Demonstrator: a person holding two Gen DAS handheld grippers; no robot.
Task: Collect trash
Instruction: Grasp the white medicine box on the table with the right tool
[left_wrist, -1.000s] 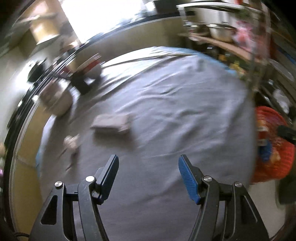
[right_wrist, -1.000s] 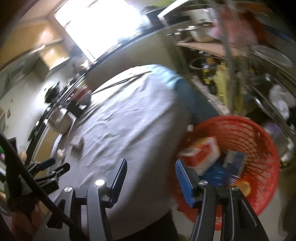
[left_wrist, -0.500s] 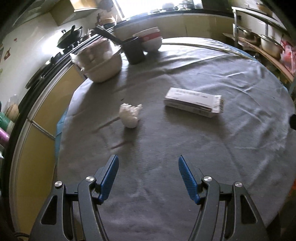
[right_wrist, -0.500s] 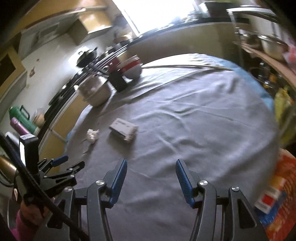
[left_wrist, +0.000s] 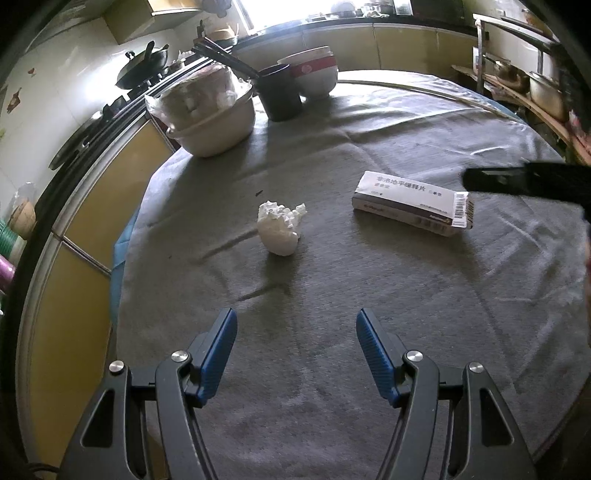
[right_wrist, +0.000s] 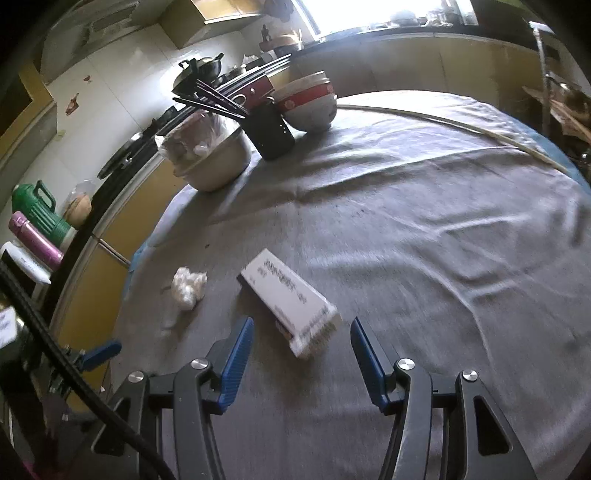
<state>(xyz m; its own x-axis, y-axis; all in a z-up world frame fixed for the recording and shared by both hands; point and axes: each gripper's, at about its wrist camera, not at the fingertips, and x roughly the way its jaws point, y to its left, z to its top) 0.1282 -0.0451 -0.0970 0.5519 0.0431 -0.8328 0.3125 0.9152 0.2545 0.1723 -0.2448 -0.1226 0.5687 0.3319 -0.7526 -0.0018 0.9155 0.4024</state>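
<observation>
Both claws tilt down toward the round desk (left_wrist: 369, 122), which is draped in a grey cloth (left_wrist: 332, 258).

The left claw (left_wrist: 295, 354) hangs over bare cloth near the desk's close edge, its blue pads spread apart with nothing between them. Ahead of it, a little left of its centre line, lies a crumpled white tissue (left_wrist: 280, 228). To the tissue's right, apart from it, a long flat medicine box (left_wrist: 412, 206) lies on its broad face, barcode end to the right. A dark part of the other claw's rig juts in from the right edge, above the box's barcode end.

The right claw (right_wrist: 301, 360) sits low over the same box (right_wrist: 291, 301) — the box's near end, with the barcode, reaches in between the spread pads, but neither pad touches it. The tissue (right_wrist: 187, 286) lies just left of the box in this view, and one blue pad of the left claw (right_wrist: 101, 352) shows at the lower left.

At the far side stand a cream basin holding a plastic bag (left_wrist: 212, 118), a dark cup of chopsticks (left_wrist: 279, 94) and stacked red-banded bowls (left_wrist: 314, 74).
</observation>
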